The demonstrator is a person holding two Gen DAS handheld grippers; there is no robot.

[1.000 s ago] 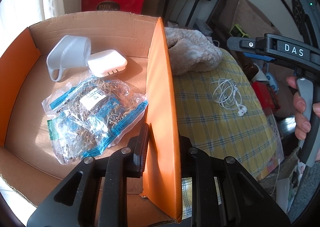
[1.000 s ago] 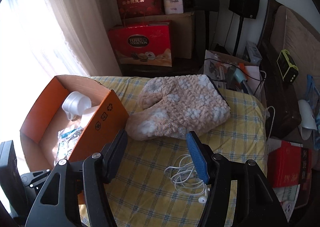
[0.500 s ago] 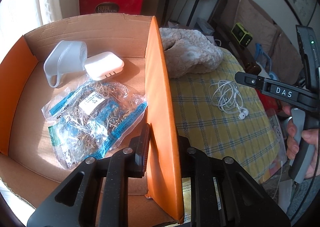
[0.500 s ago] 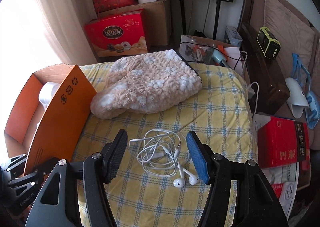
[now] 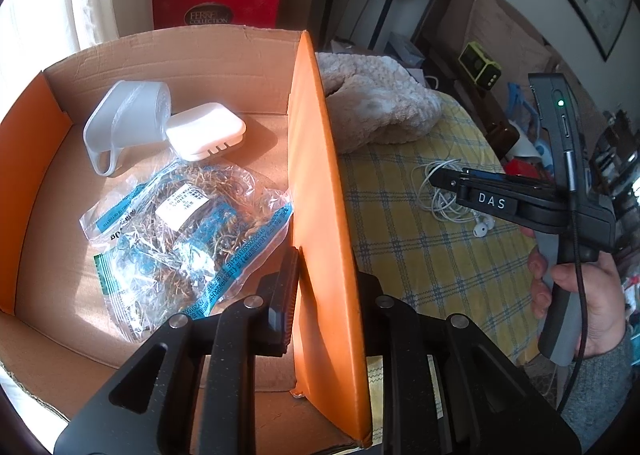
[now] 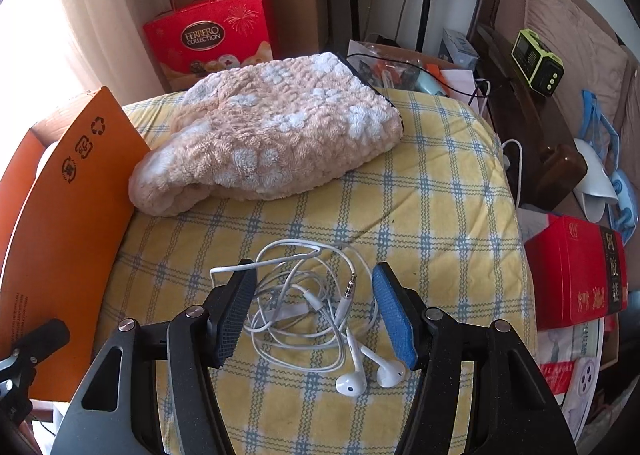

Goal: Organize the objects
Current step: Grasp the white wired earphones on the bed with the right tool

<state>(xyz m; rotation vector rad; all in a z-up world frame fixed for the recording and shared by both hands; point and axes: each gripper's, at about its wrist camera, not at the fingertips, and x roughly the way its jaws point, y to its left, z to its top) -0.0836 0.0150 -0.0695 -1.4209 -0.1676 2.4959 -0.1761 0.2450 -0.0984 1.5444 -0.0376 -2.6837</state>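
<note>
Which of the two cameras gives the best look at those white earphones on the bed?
The right wrist view: the earphones lie whole and close between its open fingers. The left wrist view shows them small and far, partly behind the right gripper.

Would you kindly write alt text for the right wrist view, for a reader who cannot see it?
The right tool straddles a tangle of white wired earphones on a yellow checked cloth, its jaws having just been closing though not yet pressing them. Behind lies a fluffy beige blanket; an orange cardboard box stands at left.
</note>
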